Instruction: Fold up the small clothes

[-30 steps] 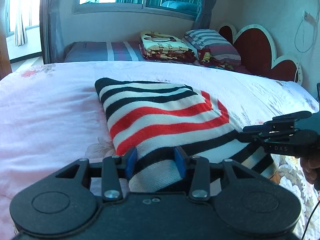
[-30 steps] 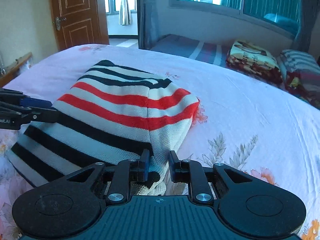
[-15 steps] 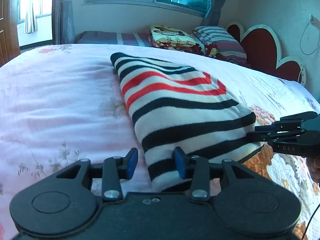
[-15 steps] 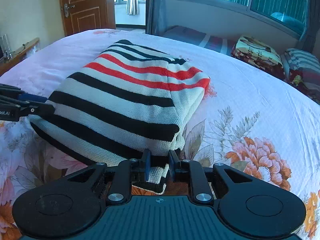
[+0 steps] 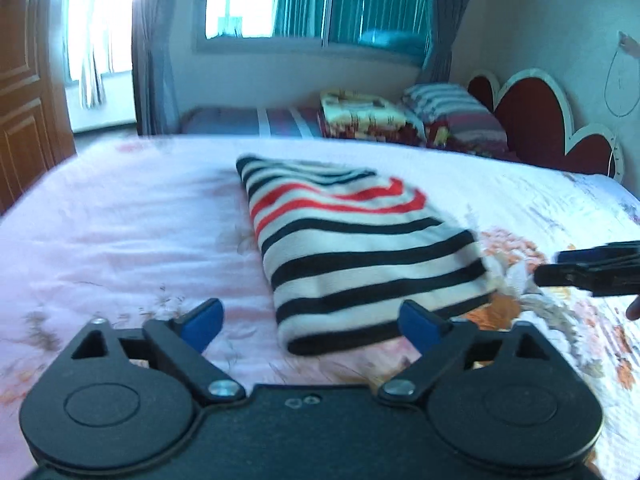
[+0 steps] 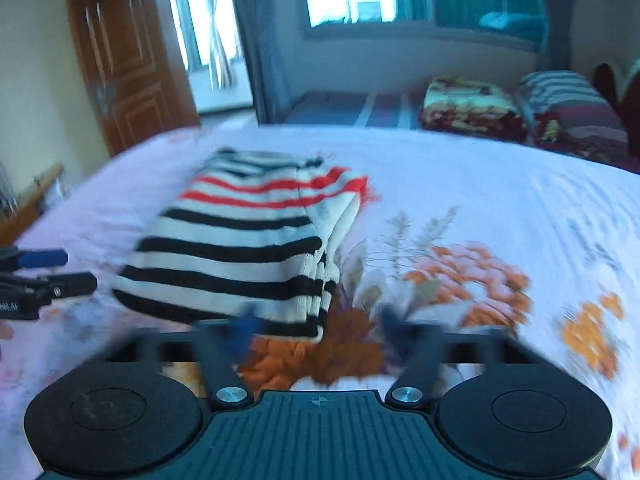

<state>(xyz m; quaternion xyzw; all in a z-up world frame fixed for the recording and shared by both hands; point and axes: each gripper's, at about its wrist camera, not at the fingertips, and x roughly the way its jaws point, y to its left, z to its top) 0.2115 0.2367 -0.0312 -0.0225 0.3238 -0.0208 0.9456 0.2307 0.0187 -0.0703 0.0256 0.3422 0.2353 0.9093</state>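
Note:
A folded knit sweater with black, white and red stripes lies flat on the pink floral bedspread. My left gripper sits just short of the sweater's near edge; its jaws are opening wide and the blue pads touch no cloth. In the right wrist view the same sweater lies ahead and left. My right gripper, blurred by motion, is opening too, and nothing is between its fingers. Each gripper shows at the edge of the other's view: the right gripper, the left gripper.
Folded blankets and a striped pillow lie on a second bed under the window. A red heart-shaped headboard stands at the right. A wooden door is at the left. Bare bedspread spreads to the sweater's right.
Both grippers let go of the sweater's near edge, opened wide and drew back. The sweater now lies flat and farther away in both views.

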